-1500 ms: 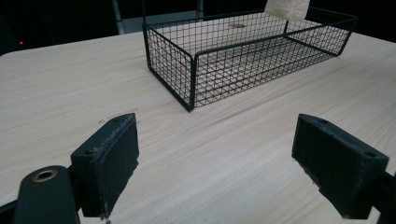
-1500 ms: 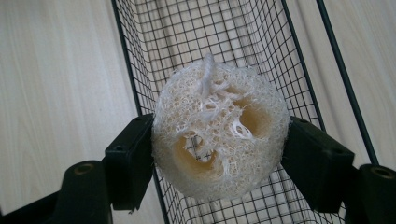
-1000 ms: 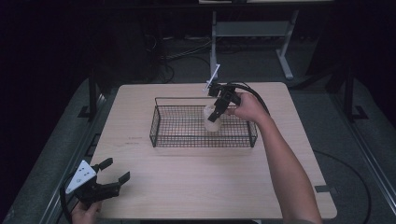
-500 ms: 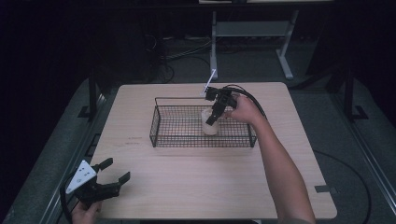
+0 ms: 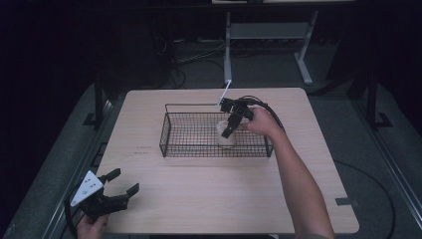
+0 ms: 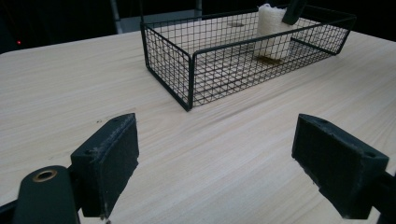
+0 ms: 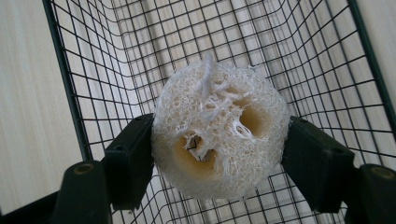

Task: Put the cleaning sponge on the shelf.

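The right gripper (image 7: 217,154) is clamped on a pale loofah sponge (image 7: 217,140), its two black jaws pressing the sponge's sides, and it holds the piece upright inside the black wire basket (image 5: 171,132) toward the basket's right end. From the left gripper view the loofah sponge's foot looks down at, or just above, the mesh floor; whether it truly rests there I cannot tell. So the carrying seems nearly finished: what remains, by my judgement, is to let go and lift the gripper clear. The left gripper (image 5: 115,191) waits over the near left corner of the worktop (image 5: 209,199), jaws wide apart and holding nothing.
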Demonstrator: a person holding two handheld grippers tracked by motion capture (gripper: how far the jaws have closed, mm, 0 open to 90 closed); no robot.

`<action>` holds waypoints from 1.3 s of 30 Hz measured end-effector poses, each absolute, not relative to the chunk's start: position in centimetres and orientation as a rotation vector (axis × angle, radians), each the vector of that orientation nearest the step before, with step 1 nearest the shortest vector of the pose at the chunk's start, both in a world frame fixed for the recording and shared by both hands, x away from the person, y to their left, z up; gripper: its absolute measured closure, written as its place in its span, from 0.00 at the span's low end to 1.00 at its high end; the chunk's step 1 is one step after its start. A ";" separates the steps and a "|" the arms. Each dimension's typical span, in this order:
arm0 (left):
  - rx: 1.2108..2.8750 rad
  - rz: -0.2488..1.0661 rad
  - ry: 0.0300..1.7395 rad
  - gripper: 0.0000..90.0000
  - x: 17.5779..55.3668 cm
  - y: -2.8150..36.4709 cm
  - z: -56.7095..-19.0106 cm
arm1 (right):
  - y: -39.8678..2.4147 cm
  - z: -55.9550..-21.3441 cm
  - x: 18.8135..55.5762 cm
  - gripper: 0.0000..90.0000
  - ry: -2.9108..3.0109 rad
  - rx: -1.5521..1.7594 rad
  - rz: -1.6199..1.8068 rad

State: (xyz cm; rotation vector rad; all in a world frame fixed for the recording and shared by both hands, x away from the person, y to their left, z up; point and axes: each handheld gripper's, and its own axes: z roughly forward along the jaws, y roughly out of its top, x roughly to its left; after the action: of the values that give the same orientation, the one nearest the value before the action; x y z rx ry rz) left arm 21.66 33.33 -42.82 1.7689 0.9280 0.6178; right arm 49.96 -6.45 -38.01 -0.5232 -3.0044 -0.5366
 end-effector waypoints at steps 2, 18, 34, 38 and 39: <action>1.768 0.618 0.928 0.16 21.7 33.4 -42.8 | -6.3 -38.3 49.8 0.32 -3.002 -0.517 -0.544; 1.765 0.617 0.935 0.15 21.7 33.3 -42.8 | -6.8 -39.0 49.8 0.31 -2.981 -0.531 -0.585; 1.767 0.619 0.935 0.15 21.8 33.3 -42.8 | -6.8 -38.8 49.5 0.25 -2.989 -0.536 -0.582; 1.768 0.619 0.934 0.15 21.7 33.3 -42.8 | -6.8 -38.7 49.5 0.24 -2.986 -0.545 -0.588; 1.767 0.619 0.934 0.15 21.7 33.4 -42.8 | -6.8 -38.7 49.6 0.23 -2.987 -0.546 -0.589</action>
State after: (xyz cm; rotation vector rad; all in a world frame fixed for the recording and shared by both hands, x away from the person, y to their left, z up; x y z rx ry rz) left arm 21.71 33.36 -42.83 1.7667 0.9342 0.6192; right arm 49.57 -6.84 -38.71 -0.5459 -2.9872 -0.5889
